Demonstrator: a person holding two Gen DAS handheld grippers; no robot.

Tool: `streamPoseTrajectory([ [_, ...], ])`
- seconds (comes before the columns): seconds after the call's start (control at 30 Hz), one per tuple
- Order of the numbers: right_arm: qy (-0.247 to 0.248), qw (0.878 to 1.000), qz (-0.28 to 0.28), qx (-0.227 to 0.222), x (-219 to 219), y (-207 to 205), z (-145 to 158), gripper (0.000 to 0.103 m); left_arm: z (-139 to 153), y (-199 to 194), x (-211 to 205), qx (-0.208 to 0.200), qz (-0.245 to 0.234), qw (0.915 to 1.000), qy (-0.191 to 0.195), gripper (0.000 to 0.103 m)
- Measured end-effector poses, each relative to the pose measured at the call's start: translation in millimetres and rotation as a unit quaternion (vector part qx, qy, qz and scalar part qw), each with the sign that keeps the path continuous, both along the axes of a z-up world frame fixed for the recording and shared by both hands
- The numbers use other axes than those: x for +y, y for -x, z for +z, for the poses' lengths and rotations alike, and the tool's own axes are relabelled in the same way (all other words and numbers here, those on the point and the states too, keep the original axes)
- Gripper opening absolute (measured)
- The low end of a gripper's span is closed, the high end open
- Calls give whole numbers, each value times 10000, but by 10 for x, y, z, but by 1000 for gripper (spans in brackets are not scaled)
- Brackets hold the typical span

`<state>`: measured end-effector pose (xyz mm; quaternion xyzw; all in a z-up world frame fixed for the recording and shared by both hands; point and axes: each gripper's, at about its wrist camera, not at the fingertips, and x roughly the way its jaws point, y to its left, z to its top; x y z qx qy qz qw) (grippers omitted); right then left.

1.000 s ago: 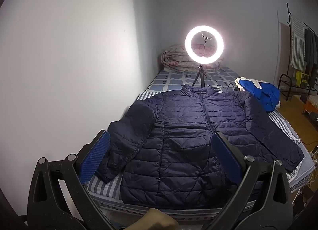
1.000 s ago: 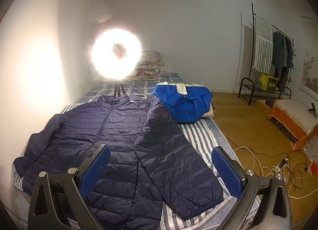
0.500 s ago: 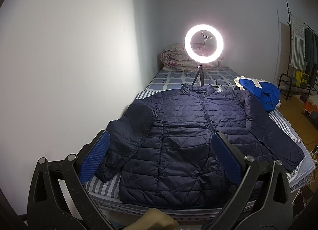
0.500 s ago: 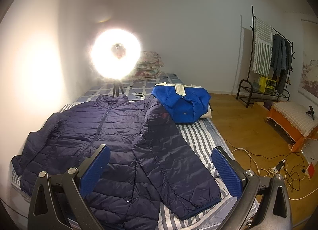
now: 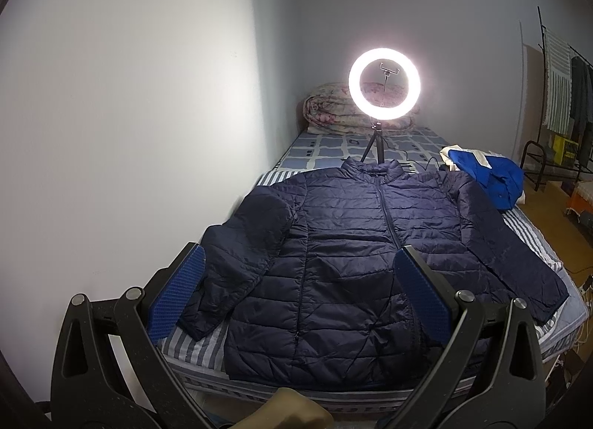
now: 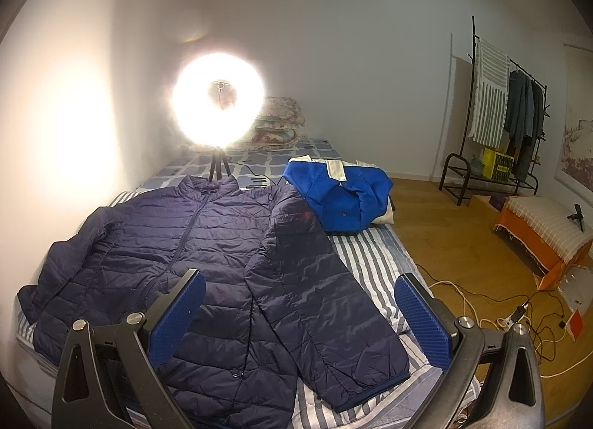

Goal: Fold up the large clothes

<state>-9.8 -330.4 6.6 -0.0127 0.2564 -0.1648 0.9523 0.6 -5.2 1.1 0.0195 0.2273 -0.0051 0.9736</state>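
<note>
The navy puffer jacket [image 5: 355, 243] lies flat, zipped, sleeves spread, on the striped bed [image 6: 374, 262], while the left gripper [image 5: 296, 295] and right gripper [image 6: 300, 314] hover above it, jaws wide apart, holding nothing.

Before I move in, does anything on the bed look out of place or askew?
The navy jacket lies flat, front up, sleeves spread, zipped. Oddities: a blue garment is heaped beside its shoulder, and a lit ring light on a tripod stands just behind the collar. Both tools, left and right, are open and empty.

R gripper [image 6: 300, 312] nearer jacket [image 6: 207, 258], slightly leftward
</note>
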Motion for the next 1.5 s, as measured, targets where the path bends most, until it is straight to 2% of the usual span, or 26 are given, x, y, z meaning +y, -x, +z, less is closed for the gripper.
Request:
streamPoseTrajectory([
  [1.3,70,9999,103,-31,111,-47,43,103,-24,-19,79,1,4,10000,11,103],
  [1.5,93,9998,177,-55,202,-103,40,103,-93,-12,193,15,9,10000,-4,103],
])
